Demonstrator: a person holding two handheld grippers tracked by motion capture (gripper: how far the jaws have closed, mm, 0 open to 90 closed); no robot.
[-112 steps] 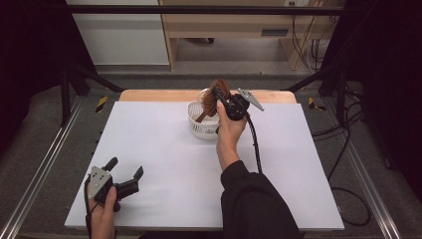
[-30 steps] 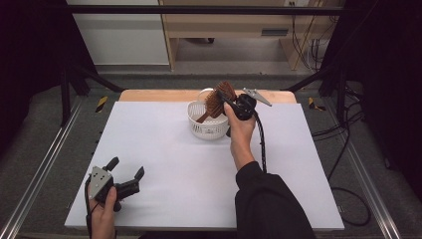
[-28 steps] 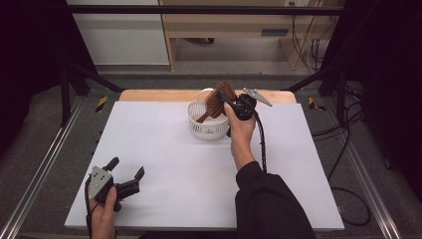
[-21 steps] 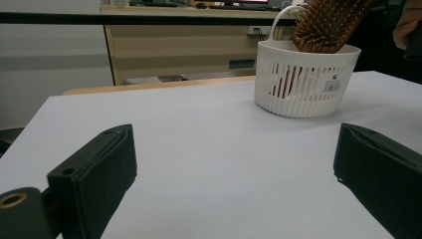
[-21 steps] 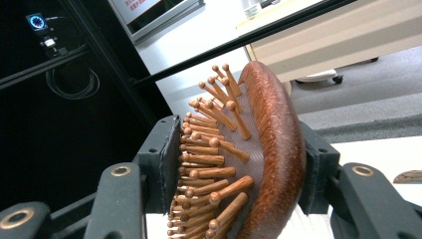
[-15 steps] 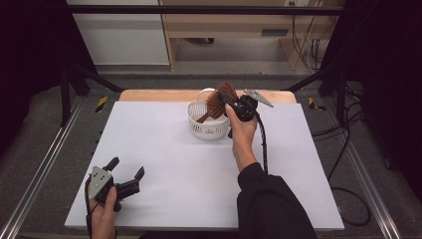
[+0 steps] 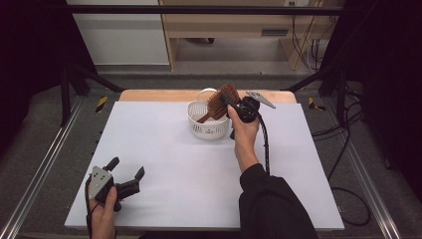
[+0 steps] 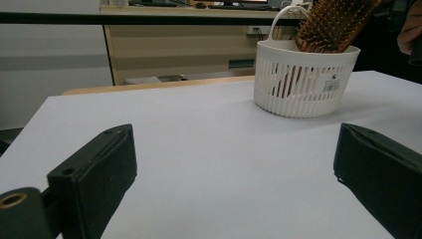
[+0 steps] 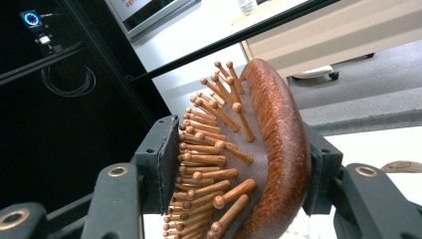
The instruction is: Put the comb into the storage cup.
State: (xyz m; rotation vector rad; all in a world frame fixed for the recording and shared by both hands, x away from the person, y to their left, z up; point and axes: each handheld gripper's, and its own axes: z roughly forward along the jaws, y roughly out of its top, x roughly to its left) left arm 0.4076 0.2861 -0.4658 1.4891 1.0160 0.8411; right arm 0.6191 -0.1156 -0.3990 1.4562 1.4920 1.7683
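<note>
One reddish wooden hairbrush (image 9: 268, 149) with round-tipped pegs sits clamped in the right claw (image 9: 244, 169); left claw (image 7: 127, 172) wide.

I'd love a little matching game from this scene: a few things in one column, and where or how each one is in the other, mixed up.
Things:
1. hairbrush
2. basket
3. left gripper
4. right gripper

States:
a. white, standing at the far side of the table
b. jaws wide apart, nothing between them
c. wooden, head clamped between two jaws, handle down in the basket
d. closed on the brush head

Pairs: 1-c, 2-a, 3-b, 4-d
</note>
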